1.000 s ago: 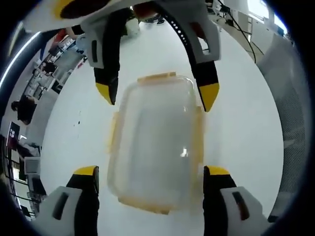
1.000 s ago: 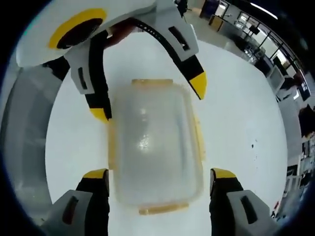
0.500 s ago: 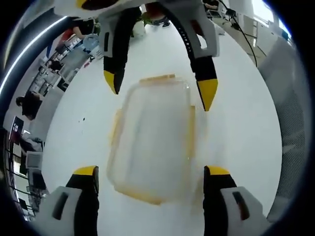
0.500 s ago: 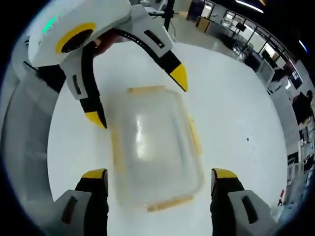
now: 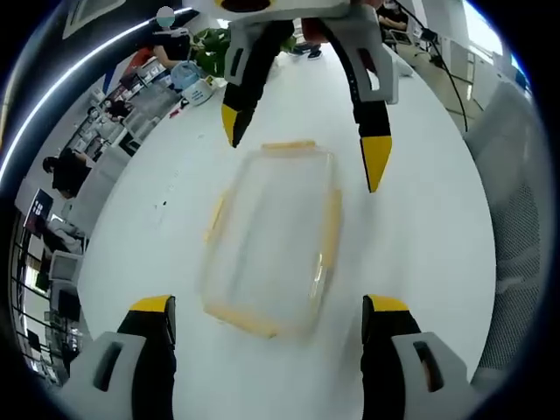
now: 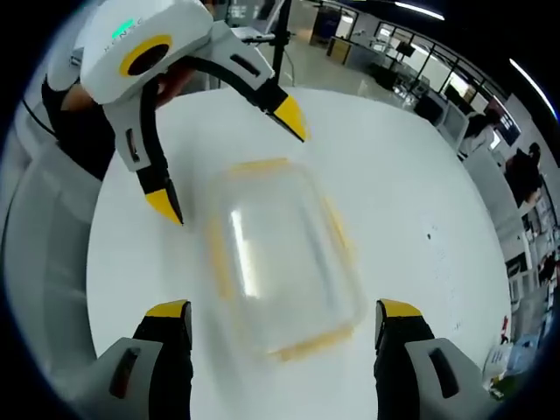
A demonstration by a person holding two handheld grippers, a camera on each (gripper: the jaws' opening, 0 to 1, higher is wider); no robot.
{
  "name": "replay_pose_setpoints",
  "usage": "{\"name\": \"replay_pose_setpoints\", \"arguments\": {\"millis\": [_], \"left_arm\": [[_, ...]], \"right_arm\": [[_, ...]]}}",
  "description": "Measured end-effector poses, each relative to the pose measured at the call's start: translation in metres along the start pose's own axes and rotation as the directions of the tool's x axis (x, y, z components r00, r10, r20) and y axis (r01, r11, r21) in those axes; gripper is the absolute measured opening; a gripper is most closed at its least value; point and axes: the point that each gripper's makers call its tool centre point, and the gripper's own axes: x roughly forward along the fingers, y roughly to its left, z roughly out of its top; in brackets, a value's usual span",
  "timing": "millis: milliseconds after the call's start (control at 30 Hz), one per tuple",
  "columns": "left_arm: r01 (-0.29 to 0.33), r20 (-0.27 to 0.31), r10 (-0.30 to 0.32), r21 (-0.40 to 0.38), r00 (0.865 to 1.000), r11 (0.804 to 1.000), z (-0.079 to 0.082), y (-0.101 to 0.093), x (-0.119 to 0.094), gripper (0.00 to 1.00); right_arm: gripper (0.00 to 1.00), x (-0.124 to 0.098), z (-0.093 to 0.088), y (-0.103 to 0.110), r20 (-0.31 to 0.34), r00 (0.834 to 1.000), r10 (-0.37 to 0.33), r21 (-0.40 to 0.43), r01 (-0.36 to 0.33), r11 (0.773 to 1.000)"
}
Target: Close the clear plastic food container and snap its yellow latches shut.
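- Underneath everything, a round white table (image 5: 437, 262) carries the scene; in the right gripper view its bare top (image 6: 411, 175) spreads out toward an office with desks and standing people far behind.
- Next in size, the clear plastic food container (image 5: 267, 236) lies flat near the middle of the table with its lid on, a long rounded rectangle; in the right gripper view the same container (image 6: 280, 254) looks blurred.
- Along its edges run the yellow latches (image 5: 331, 229): one on each long side and one on each short end. In the right gripper view a latch (image 6: 306, 344) shows at the near short end. Whether any of them is fully snapped down I cannot tell.
- Then the left gripper (image 5: 267, 306): its two yellow-tipped jaws rise from the bottom of its own view, spread wide with nothing between them, standing off from the container's near end and not touching it. Seen from the other side, this gripper (image 6: 229, 157) hangs above the table beyond the container's far end, jaws apart.
- Likewise the right gripper (image 6: 278, 308) has its jaws wide apart and grips nothing, with the container ahead of the tips. In the left gripper view it (image 5: 302, 153) comes in from the top, jaws spread to either side of the container's far end, clear of it.
- Smallest, a few dark specks (image 6: 429, 234) mark the tabletop, well apart from the container.
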Motion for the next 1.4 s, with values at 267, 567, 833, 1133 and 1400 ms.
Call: {"name": "replay_pose_setpoints", "arguments": {"millis": [267, 567, 833, 1133, 1400], "left_arm": [[-0.041, 0.017, 0.041, -0.040, 0.999, 0.998, -0.009, -0.002, -0.013, 0.90], [-0.046, 0.022, 0.048, -0.084, 0.999, 0.995, -0.014, -0.012, -0.026, 0.90], [-0.055, 0.037, 0.059, -0.115, 0.998, 0.992, -0.013, -0.017, -0.036, 0.89], [-0.059, 0.049, 0.070, -0.195, 0.996, 0.979, -0.023, -0.026, -0.044, 0.89], [-0.075, 0.055, 0.090, -0.232, 0.994, 0.970, -0.030, -0.033, -0.051, 0.88]], "right_arm": [[0.88, -0.009, -0.004, 0.007, 0.035, 0.999, -0.021, 0.052, 0.019, 0.998], [0.88, -0.020, -0.007, 0.014, 0.066, 0.997, -0.048, 0.102, 0.041, 0.994], [0.88, -0.029, -0.011, 0.019, 0.087, 0.993, -0.074, 0.134, 0.062, 0.989], [0.88, -0.034, -0.020, 0.033, 0.112, 0.988, -0.104, 0.186, 0.082, 0.979], [0.87, -0.038, -0.024, 0.043, 0.155, 0.979, -0.135, 0.245, 0.094, 0.965]]}}
